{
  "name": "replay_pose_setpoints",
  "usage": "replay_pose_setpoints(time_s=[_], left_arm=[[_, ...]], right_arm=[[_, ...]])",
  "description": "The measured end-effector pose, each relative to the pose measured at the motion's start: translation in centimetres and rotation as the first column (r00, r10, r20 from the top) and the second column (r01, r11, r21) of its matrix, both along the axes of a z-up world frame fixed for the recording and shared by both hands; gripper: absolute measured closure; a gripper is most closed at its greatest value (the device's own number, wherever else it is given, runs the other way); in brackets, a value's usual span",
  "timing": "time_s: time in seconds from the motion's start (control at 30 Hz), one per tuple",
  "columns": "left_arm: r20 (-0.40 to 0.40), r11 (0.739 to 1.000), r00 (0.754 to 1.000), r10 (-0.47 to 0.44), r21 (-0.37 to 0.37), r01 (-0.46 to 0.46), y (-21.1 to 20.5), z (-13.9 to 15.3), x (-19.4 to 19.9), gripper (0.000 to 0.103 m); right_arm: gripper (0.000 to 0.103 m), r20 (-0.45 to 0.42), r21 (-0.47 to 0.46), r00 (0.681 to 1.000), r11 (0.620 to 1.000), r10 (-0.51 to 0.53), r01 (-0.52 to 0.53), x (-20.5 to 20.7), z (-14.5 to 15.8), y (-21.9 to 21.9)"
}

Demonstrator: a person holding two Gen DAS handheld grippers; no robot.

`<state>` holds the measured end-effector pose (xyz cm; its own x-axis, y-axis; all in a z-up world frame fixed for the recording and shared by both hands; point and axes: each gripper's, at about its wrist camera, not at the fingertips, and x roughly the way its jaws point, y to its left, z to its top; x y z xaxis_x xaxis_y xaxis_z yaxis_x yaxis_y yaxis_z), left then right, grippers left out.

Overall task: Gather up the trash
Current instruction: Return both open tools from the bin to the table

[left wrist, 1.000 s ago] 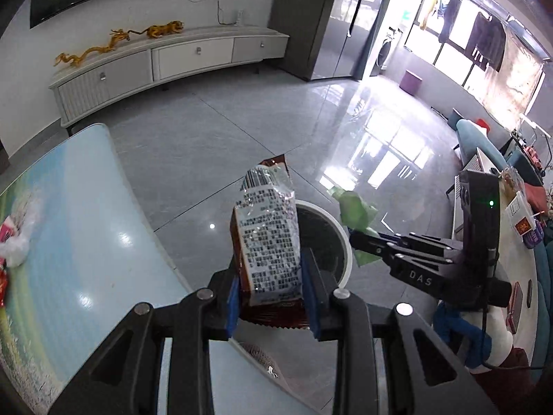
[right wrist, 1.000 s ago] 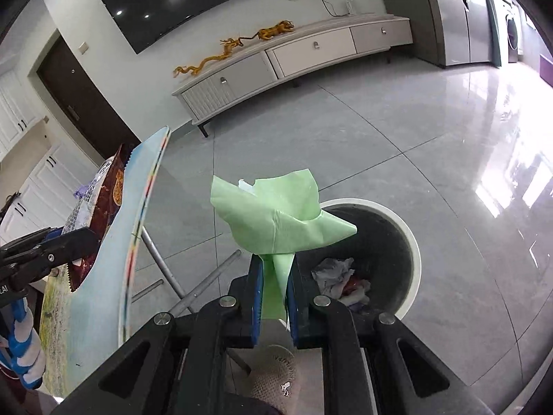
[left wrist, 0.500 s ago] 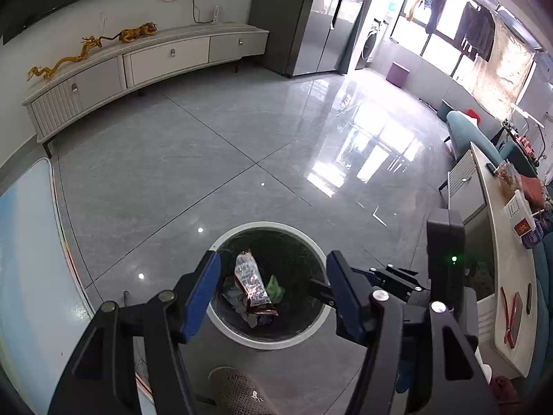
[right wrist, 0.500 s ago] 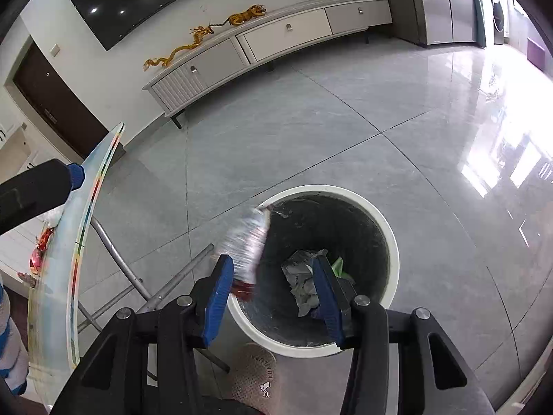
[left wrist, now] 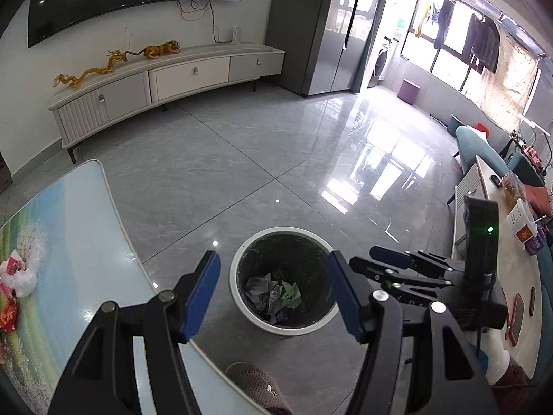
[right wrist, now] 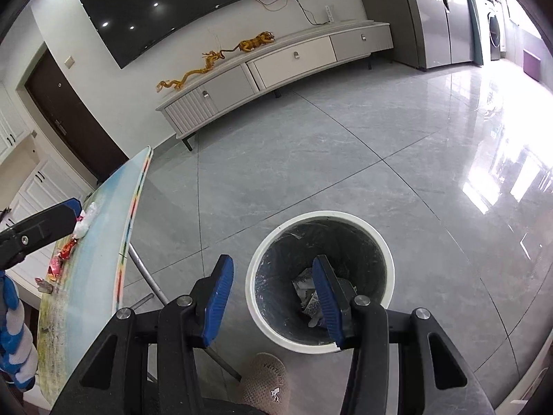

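Both grippers are hanging spread and empty over the white bin (left wrist: 242, 306): left gripper (left wrist: 273, 290), right gripper (right wrist: 273, 301). Remaining wrappers (left wrist: 15, 276) are lying on the table (left wrist: 79, 228), off to the left, making the left gripper the nearer one, seemingly.

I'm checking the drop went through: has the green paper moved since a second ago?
Yes. It left the right gripper, now open, and lies down inside the white bin, the green paper resting among the other trash.
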<state>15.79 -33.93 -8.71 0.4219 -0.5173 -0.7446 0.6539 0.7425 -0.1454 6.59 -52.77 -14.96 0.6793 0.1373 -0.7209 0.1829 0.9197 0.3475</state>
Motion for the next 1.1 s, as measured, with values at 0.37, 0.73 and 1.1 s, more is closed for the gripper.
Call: replay_pose_setpoints(time_s=[0.37,0.73,1.1], left_arm=[[0.055,0.993,0.992,0.115,-0.032,-0.113,10.1,1.8,-2.0,0.041],[0.083,0.944,0.943,0.323,-0.096,-0.315,24.9,1.7,-3.0,0.037],[0.048,0.825,0.828,0.558,-0.139,-0.548,41.9,-1.6,-2.5,0.036]], right_arm=[[0.058,0.086,-0.05,0.993,0.995,0.085,-0.081,-0.9,5.4,5.5],[0.055,0.106,-0.119,0.974,0.975,0.2,-0.187,0.5,8.4,13.3],[0.055,0.039,-0.168,0.906,0.897,0.421,-0.409,5.7,7.7,25.4]])
